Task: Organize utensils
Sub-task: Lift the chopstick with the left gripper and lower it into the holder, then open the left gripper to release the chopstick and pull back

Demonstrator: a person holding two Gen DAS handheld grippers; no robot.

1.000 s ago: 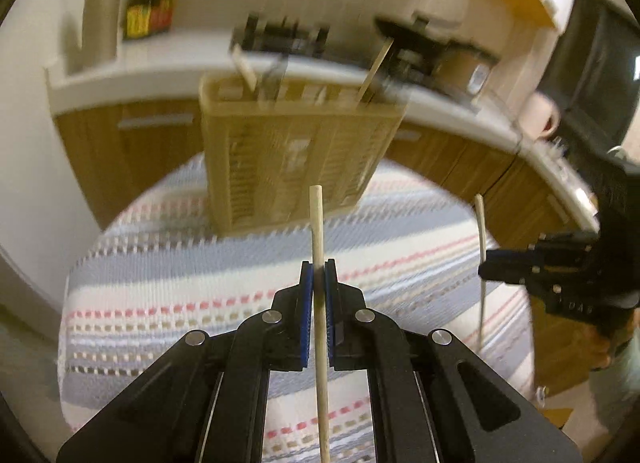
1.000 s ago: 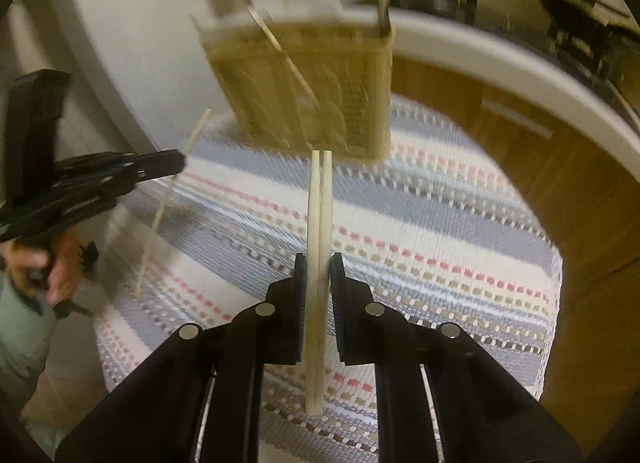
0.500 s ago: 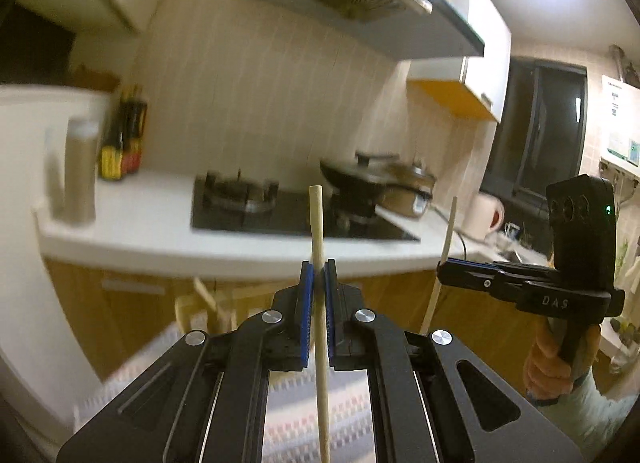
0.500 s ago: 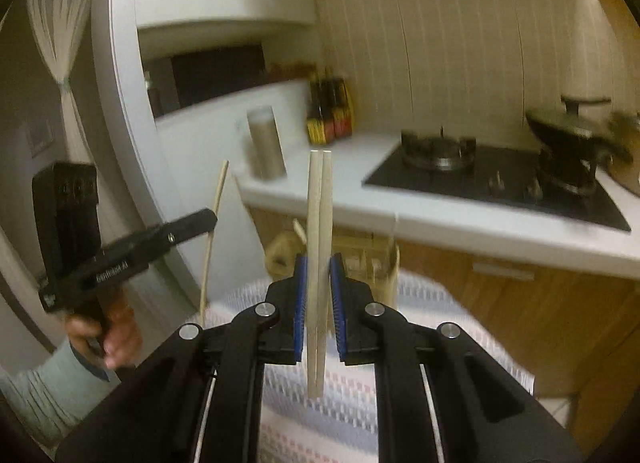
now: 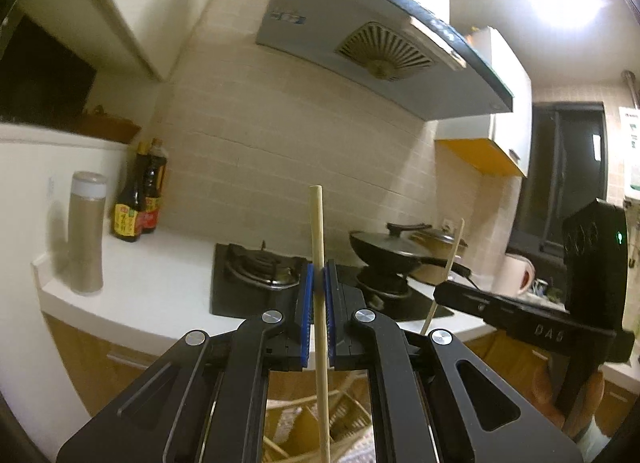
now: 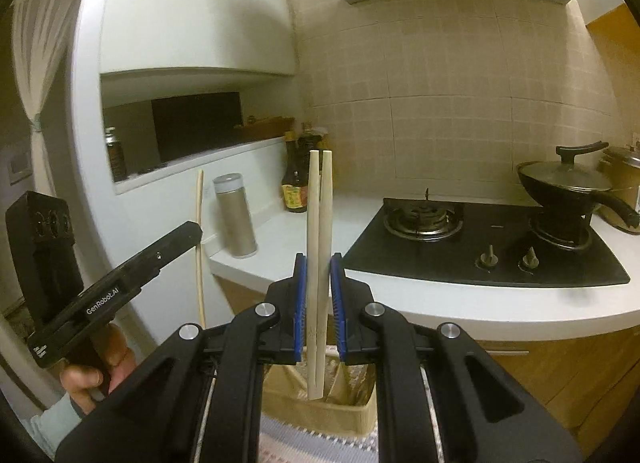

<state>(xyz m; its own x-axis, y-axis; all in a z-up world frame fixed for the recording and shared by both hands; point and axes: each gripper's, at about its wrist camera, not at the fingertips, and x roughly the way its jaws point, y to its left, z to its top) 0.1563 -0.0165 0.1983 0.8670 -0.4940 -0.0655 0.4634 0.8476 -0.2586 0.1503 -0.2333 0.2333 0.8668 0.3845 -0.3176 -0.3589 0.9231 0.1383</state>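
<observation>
My left gripper (image 5: 318,283) is shut on one wooden chopstick (image 5: 318,231) that stands upright through the blue pads. My right gripper (image 6: 318,279) is shut on a pair of pale wooden chopsticks (image 6: 319,207), held side by side and upright. Each gripper shows in the other's view: the right one (image 5: 440,291) with its chopsticks at the right, the left one (image 6: 196,229) with its chopstick at the left. The woven utensil basket (image 6: 320,411) sits low under the right gripper and shows partly below the left one (image 5: 296,423). Both grippers are held high above it.
A white counter (image 6: 460,299) carries a black gas hob (image 6: 480,247), a lidded black pan (image 6: 568,183), sauce bottles (image 5: 138,203) and a steel flask (image 5: 86,239). A range hood (image 5: 360,35) hangs above. Striped cloth (image 6: 304,445) shows under the basket.
Both grippers have tilted up and lifted with their chopsticks. The striped table and basket have dropped to the bottom of both views; the stove wall and hood now fill them.
</observation>
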